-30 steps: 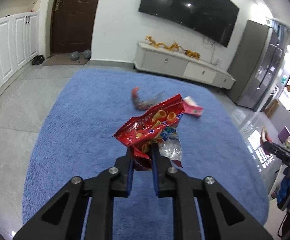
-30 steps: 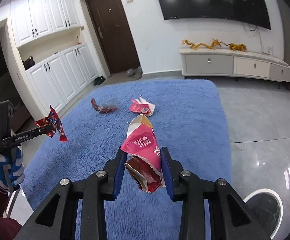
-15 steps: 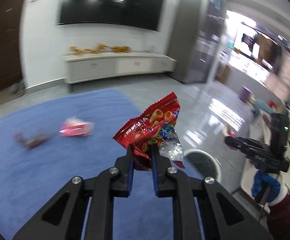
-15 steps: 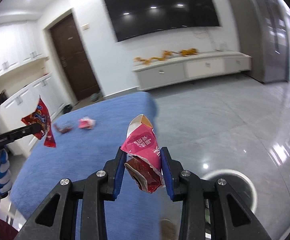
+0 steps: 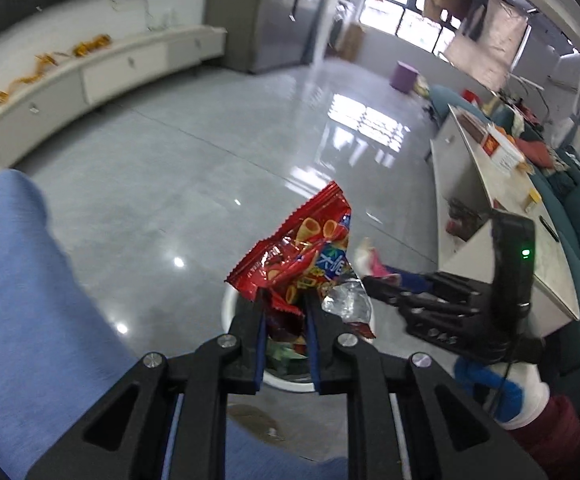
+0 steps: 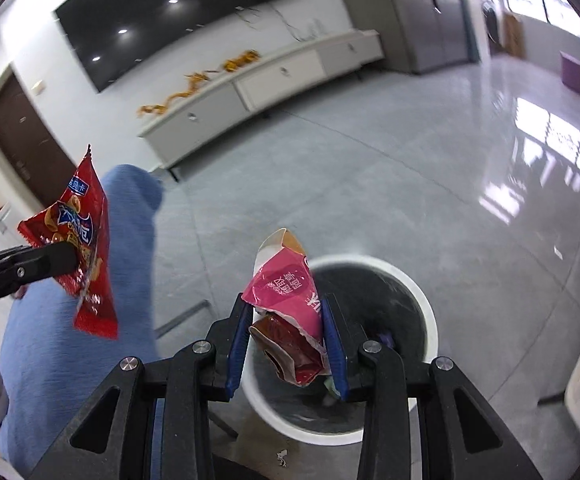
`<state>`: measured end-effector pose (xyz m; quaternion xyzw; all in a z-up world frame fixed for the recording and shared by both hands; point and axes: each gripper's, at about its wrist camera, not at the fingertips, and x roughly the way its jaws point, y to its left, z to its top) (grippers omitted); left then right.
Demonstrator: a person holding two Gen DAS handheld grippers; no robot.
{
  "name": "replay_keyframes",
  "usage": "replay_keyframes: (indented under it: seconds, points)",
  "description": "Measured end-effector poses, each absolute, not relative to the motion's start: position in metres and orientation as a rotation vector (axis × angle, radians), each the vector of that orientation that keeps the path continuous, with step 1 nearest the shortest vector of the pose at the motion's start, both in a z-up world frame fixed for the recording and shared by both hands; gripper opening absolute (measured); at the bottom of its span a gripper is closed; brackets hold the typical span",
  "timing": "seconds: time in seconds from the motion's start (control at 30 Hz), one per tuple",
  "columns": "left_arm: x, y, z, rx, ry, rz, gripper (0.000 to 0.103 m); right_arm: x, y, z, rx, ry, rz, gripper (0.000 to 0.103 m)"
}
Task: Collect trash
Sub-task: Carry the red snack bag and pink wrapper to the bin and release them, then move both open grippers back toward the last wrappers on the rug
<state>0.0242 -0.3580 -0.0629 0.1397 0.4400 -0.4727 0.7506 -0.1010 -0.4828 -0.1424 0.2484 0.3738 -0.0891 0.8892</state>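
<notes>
While both wrappers hang in the air, the left claw (image 5: 286, 312) is clamped tight on the lower end of a red snack bag (image 5: 301, 248), pinched between its blue-lined fingers (image 5: 260, 344). That bag stands up out of the grip, long axis rising away from the claw and leaning to the right, its serrated top edge pointing up toward the far floor; a crumpled silvery flap (image 5: 347, 298) spills off its right side. Directly under it sits the white-rimmed trash bin (image 5: 229, 306), mostly hidden behind the claw, with some colourful litter showing inside.

Over on the other side, the right claw (image 6: 286, 340) grips a pink-and-white wrapper (image 6: 286, 284), squeezed between its two pads. This one also stands upright, long axis running up from the fingers, open torn mouth pointing up and slightly left, while a darker red crumpled end (image 6: 290, 352) dangles below the grip. It hovers over the near left rim of the bin (image 6: 421, 292), whose dark interior opens just to the right.

From the right wrist view, the red bag and left claw hang at the left, above the edge of the blue rug (image 6: 70, 360). A glossy grey floor (image 6: 369, 168) spreads beyond.
</notes>
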Motion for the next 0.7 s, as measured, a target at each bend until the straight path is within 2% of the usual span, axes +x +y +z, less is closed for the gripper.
replay_keyframes:
  seconds: [0.03, 0.1, 0.17, 0.23, 0.27, 0.47, 0.7]
  points:
    - [0.026, -0.368, -0.07, 0.307, 0.985, -1.045, 0.017, -0.102, -0.49, -0.149, 0.529, 0.785, -0.191, 0.035]
    - [0.029, -0.381, -0.083, 0.303, 1.025, -1.059, 0.032, -0.099, -0.498, -0.163, 0.553, 0.812, -0.21, 0.036]
    - [0.033, -0.391, -0.093, 0.284, 1.051, -1.062, 0.062, -0.099, -0.503, -0.177, 0.575, 0.831, -0.224, 0.037]
    - [0.034, -0.397, -0.101, 0.261, 1.071, -1.069, 0.064, -0.1, -0.509, -0.188, 0.599, 0.847, -0.246, 0.049]
    - [0.036, -0.401, -0.105, 0.251, 1.088, -1.076, 0.064, -0.101, -0.512, -0.192, 0.607, 0.854, -0.261, 0.05]
    - [0.035, -0.407, -0.106, 0.263, 1.073, -1.053, 0.064, -0.108, -0.516, -0.198, 0.63, 0.867, -0.287, 0.05]
    - [0.022, -0.37, -0.08, 0.275, 0.979, -0.96, 0.064, -0.126, -0.504, -0.168, 0.604, 0.817, -0.302, 0.05]
